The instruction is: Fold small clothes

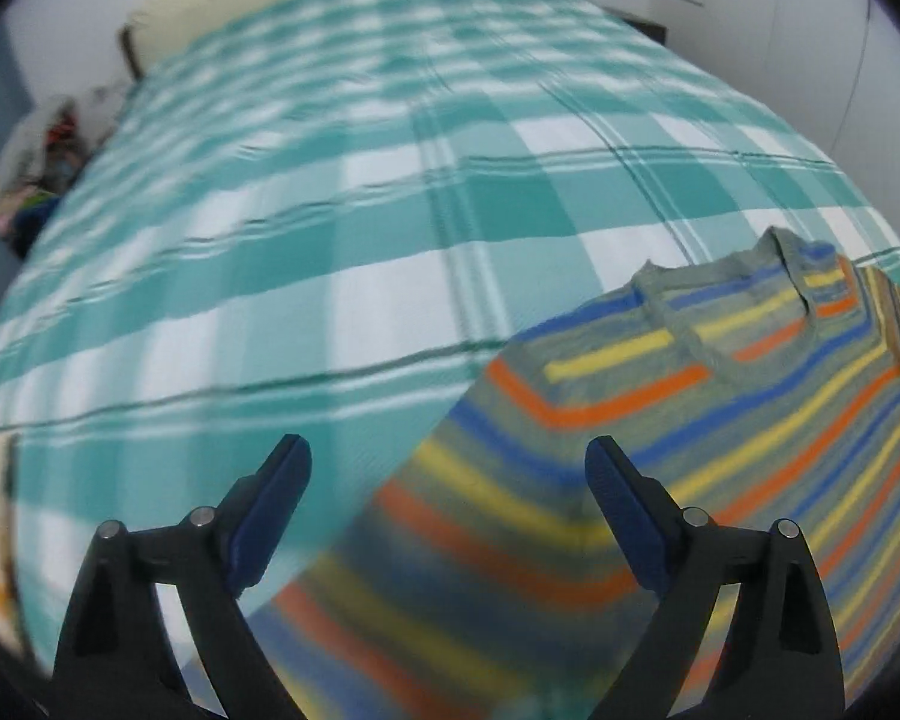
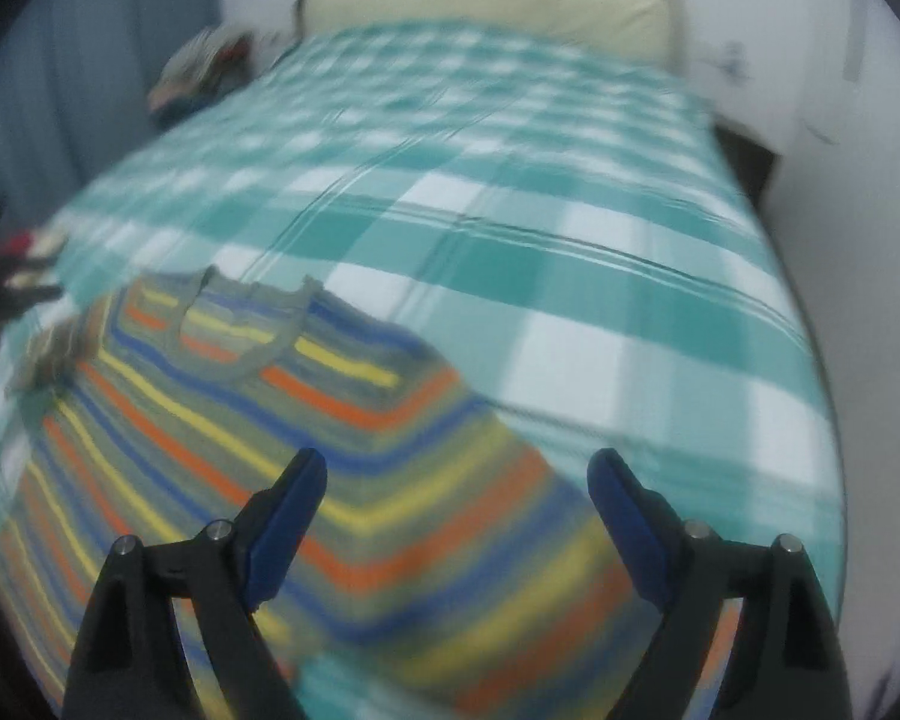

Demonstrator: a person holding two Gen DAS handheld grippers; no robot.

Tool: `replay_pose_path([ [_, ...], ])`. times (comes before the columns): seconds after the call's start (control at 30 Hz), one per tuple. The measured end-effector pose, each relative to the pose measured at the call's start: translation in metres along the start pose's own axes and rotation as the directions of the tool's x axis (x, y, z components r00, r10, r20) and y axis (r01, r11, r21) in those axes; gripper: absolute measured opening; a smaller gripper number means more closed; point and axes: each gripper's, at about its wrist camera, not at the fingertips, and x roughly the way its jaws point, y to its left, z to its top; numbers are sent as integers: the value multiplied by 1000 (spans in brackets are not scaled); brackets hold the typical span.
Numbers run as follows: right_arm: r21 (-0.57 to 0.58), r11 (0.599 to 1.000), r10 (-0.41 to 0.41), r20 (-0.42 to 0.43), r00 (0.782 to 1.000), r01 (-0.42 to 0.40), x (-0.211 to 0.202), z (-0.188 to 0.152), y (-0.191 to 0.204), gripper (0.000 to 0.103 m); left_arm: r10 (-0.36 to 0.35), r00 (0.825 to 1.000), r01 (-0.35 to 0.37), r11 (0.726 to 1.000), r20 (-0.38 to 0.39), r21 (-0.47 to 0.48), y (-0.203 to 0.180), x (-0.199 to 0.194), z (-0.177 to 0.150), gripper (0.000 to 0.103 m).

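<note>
A small striped shirt (image 1: 660, 420) in grey, blue, yellow and orange lies flat on the bed, its collar pointing away from me. In the left wrist view it fills the lower right. In the right wrist view the shirt (image 2: 282, 438) fills the lower left, one sleeve folded in. My left gripper (image 1: 449, 450) is open and empty over the shirt's left edge. My right gripper (image 2: 457, 462) is open and empty over the shirt's right side. Both views are blurred.
The bed has a teal and white checked cover (image 1: 354, 222), with a cream pillow (image 2: 486, 0) at the head. A heap of clothes (image 1: 36, 162) lies beside the bed on the far left. White walls stand on the right.
</note>
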Motion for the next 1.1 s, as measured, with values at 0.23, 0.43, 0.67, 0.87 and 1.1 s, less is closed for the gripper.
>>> replay_pose_path([
  [0.23, -160, 984, 53, -120, 991, -72, 96, 53, 36, 87, -19, 995, 24, 998, -94, 61, -22, 73, 22, 94],
  [0.43, -178, 976, 85, -219, 972, -125, 147, 61, 44, 17, -76, 994, 87, 986, -79, 145, -45, 64, 16, 6],
  [0.67, -323, 929, -195, -14, 981, 180, 108, 62, 73, 5, 86, 993, -98, 982, 83, 160, -57, 58, 14, 5],
  [0.87, -329, 912, -280, -65, 958, 245, 150, 50, 71, 6, 129, 987, -140, 984, 96, 111, -57, 69, 6, 18],
  [1.1, -143, 965, -225, -10, 974, 221, 93, 54, 40, 77, 154, 977, -139, 984, 149, -108, -22, -4, 6, 89],
])
